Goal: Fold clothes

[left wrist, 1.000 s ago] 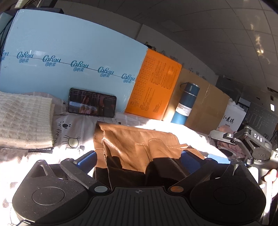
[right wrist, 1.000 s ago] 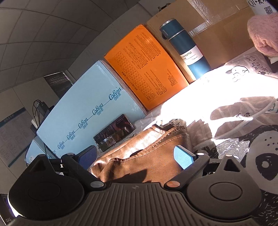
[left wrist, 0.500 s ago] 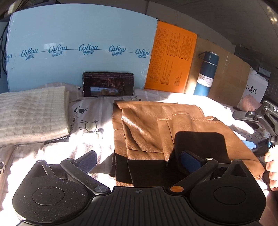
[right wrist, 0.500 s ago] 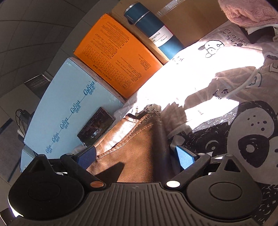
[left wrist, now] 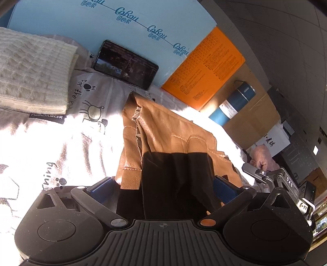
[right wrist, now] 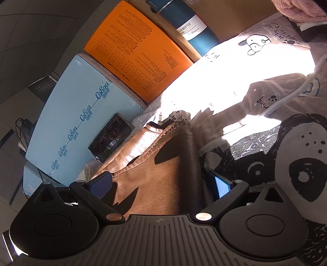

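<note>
A tan-brown leather garment (left wrist: 163, 131) lies folded on the cartoon-print bedsheet (left wrist: 61, 143). Its near end is in dark shadow and rises between the fingers of my left gripper (left wrist: 163, 188), which is open, with its blue pads wide apart on either side of the fabric. In the right wrist view the same garment (right wrist: 159, 176) fills the gap of my right gripper (right wrist: 161, 185), also open and straddling its edge. The right gripper's grey body (left wrist: 276, 180) shows at the garment's right side in the left wrist view.
A folded cream knit (left wrist: 34, 69) lies at the far left. A phone (left wrist: 125, 64) leans on a light-blue board, beside an orange box (left wrist: 206, 67) and a blue bottle (left wrist: 233, 104). A panda-print zip garment (right wrist: 302, 163) lies right of the leather one, pink knitwear (right wrist: 298, 10) beyond.
Half a second ago the garment lay flat ahead of the left gripper; now that gripper is tilted and closer, with the near end bunched between its fingers. The right gripper has moved further over the garment.
</note>
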